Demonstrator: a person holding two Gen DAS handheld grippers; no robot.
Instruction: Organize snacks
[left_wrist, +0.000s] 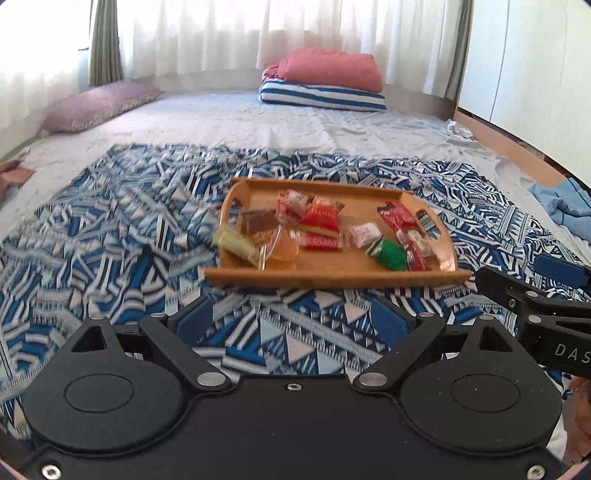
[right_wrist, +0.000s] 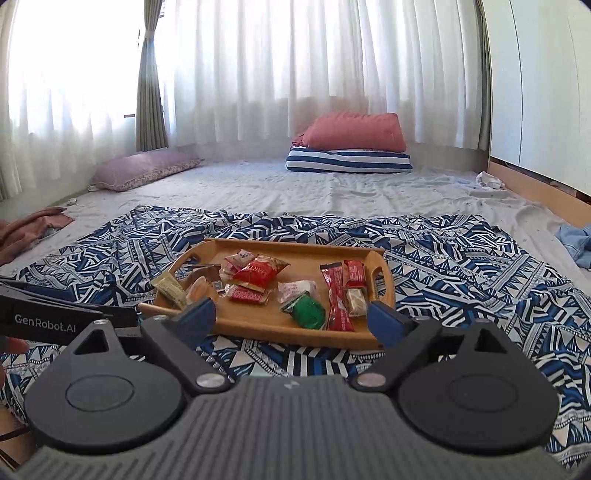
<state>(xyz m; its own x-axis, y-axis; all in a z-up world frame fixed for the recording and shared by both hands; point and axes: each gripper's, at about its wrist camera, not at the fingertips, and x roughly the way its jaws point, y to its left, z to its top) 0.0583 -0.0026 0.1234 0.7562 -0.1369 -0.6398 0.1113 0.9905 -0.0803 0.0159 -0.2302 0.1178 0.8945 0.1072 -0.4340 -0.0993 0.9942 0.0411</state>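
My left gripper (left_wrist: 291, 317) stands with its blue-padded jaws spread wide and nothing between them, only the blue-and-white geometric patterned cloth (left_wrist: 122, 229) showing in the gap. My right gripper (right_wrist: 291, 321) is likewise released, jaws apart and empty. The shallow bamboo tray with cut-out handles (left_wrist: 332, 275) lies on that cloth ahead of both tools — well beyond my left fingertips, and just past my right ones, whose pads frame its near edge in the right wrist view without touching it. On the tray sit the wrapped snacks: a red crinkled packet (right_wrist: 258, 273) near the middle, a green wrapped sweet (right_wrist: 306, 312) toward the near rim, a long red stick pack (right_wrist: 337, 299) to its right, and a pale olive sachet (right_wrist: 170, 291) overhanging the left end. A clear orange-tinted piece (left_wrist: 282, 247) rests beside that sachet; what it is I cannot tell. Far behind, a red pillow (left_wrist: 328, 70) lies on a blue-striped folded blanket (left_wrist: 321, 96).
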